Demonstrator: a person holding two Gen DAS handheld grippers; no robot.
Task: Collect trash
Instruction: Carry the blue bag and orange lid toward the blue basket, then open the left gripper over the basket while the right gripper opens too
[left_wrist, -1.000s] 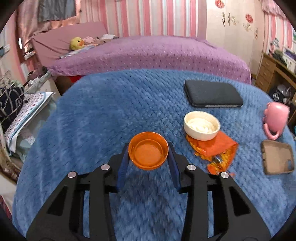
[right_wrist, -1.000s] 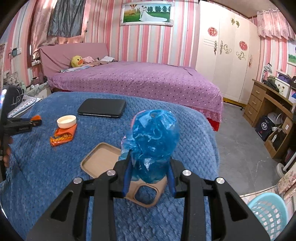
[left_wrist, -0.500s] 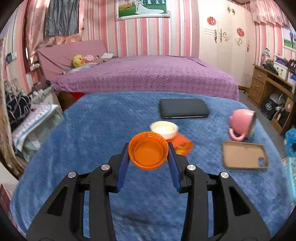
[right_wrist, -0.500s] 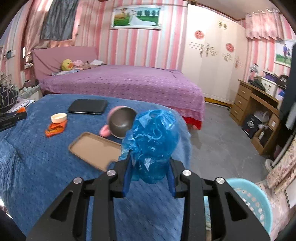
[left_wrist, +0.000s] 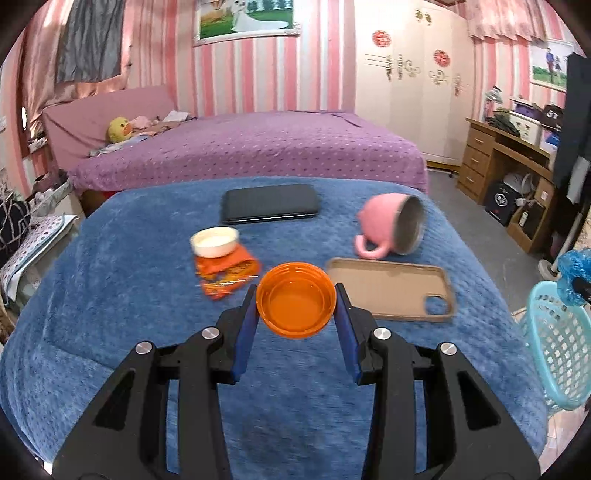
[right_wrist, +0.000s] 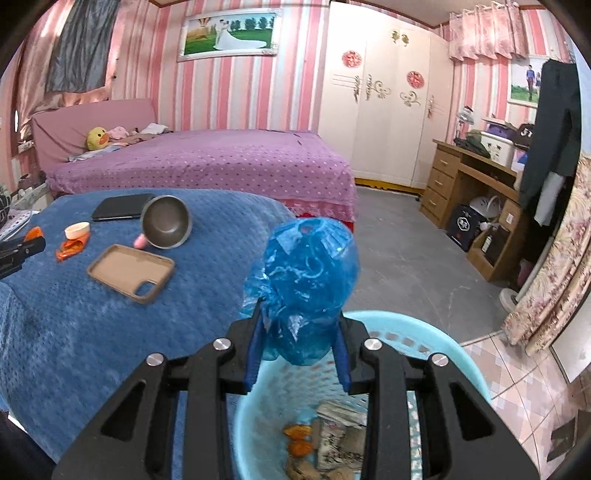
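My left gripper (left_wrist: 296, 314) is shut on an orange plastic lid (left_wrist: 296, 304) and holds it above the blue blanket (left_wrist: 110, 295). My right gripper (right_wrist: 300, 339) is shut on a crumpled blue plastic wrapper (right_wrist: 306, 280), held over the light blue basket (right_wrist: 458, 365), which has paper and orange scraps inside. That basket (left_wrist: 554, 343) stands on the floor off the blanket's right edge. An orange snack wrapper (left_wrist: 225, 275) lies on the blanket under a small white lid (left_wrist: 214, 242).
On the blanket lie a tipped pink mug (left_wrist: 391, 229), a brown phone case (left_wrist: 391, 291) and a black tablet case (left_wrist: 269, 208). A purple bed (left_wrist: 258, 151) stands behind, a wooden desk (right_wrist: 476, 184) at the right. Grey floor (right_wrist: 406, 258) lies between.
Both grippers have swung to the right with their loads. The right gripper went from above the blanket to above the basket; the mug and basket came into the left wrist view.
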